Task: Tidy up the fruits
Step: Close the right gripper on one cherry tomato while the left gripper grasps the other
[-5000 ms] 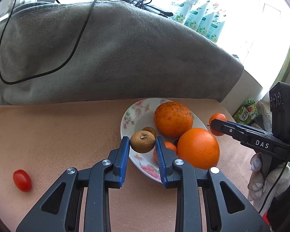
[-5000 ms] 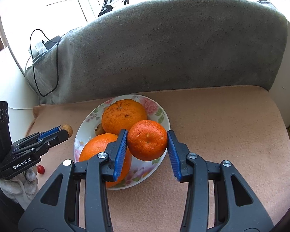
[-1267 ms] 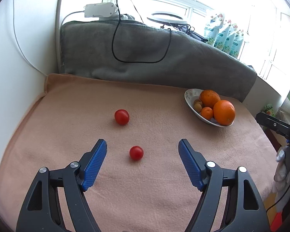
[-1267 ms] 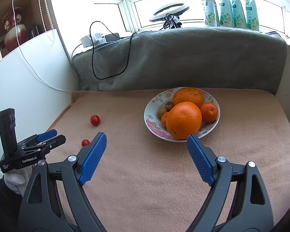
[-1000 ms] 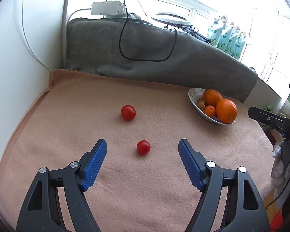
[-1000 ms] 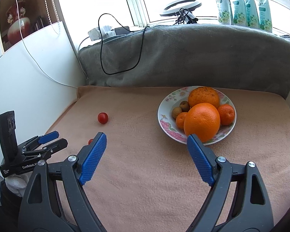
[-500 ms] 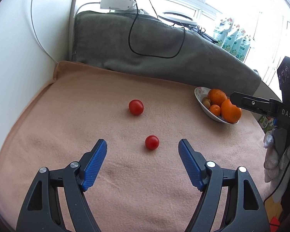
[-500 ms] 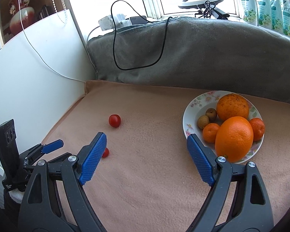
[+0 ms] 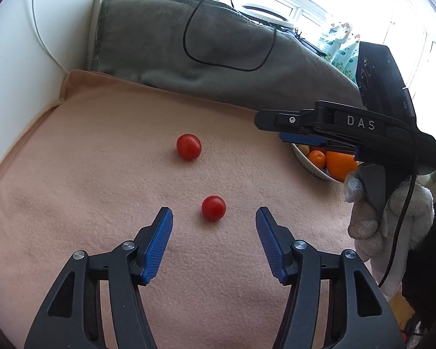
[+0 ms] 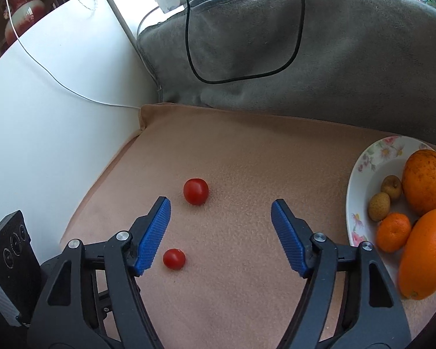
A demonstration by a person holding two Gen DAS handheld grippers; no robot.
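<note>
Left wrist view: the left claw [image 9: 213,216] hovers over the peach blanket [image 9: 101,174], its jaws apart and just closing, nothing pressed between them. The near tomato [image 9: 213,208] lies just ahead of the fingertips; the far tomato [image 9: 189,147] lies at 11 o'clock from it. The right claw [image 9: 276,128] enters at 2 o'clock, before the plate [image 9: 308,165].

Right wrist view: the right claw [image 10: 221,212] has jaws apart, just closing, empty. The far tomato [image 10: 196,191] sits beside the left fingertip; the near tomato [image 10: 174,258] lies at 6 o'clock from it. The plate [image 10: 360,171] of oranges [image 10: 424,250] stands at 3 o'clock.

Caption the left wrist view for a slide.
Left hand-held gripper open around the nearer cherry tomato on the peach blanket.
</note>
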